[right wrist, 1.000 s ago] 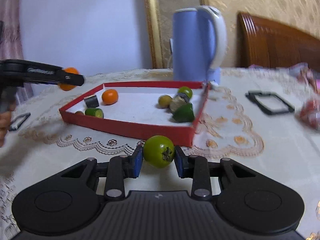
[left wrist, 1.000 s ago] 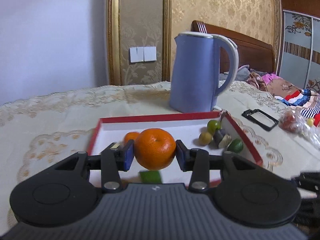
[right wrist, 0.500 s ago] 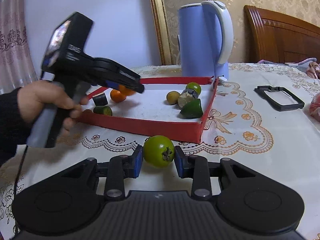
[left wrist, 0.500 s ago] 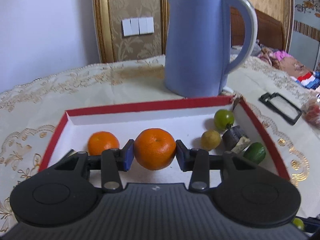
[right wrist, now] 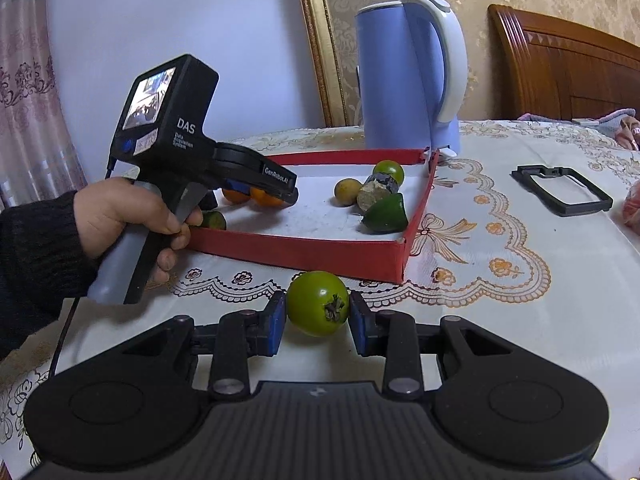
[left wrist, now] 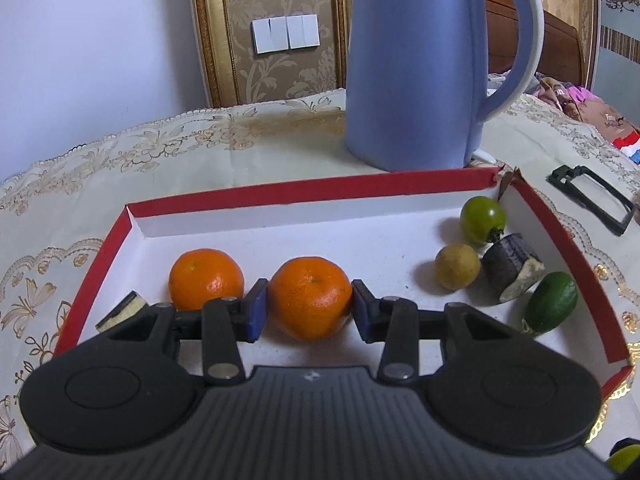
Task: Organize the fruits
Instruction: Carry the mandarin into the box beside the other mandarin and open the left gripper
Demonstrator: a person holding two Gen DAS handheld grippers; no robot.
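My left gripper point(left wrist: 308, 306) clamps the held orange point(left wrist: 311, 298) low inside the red tray point(left wrist: 304, 196), just beside the resting orange point(left wrist: 206, 278), while my right gripper point(right wrist: 318, 320) grips a green fruit point(right wrist: 318, 303) outside the tray's near wall.

Left wrist view close over red tray point(left wrist: 568, 240); right wrist view farther back; both share kettle point(left wrist: 412, 72).

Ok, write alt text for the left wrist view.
The left gripper grips an orange low inside a red-rimmed tray, beside a second orange. Green and yellow fruits cluster at the tray's right, and a blue kettle stands behind on the lace tablecloth.
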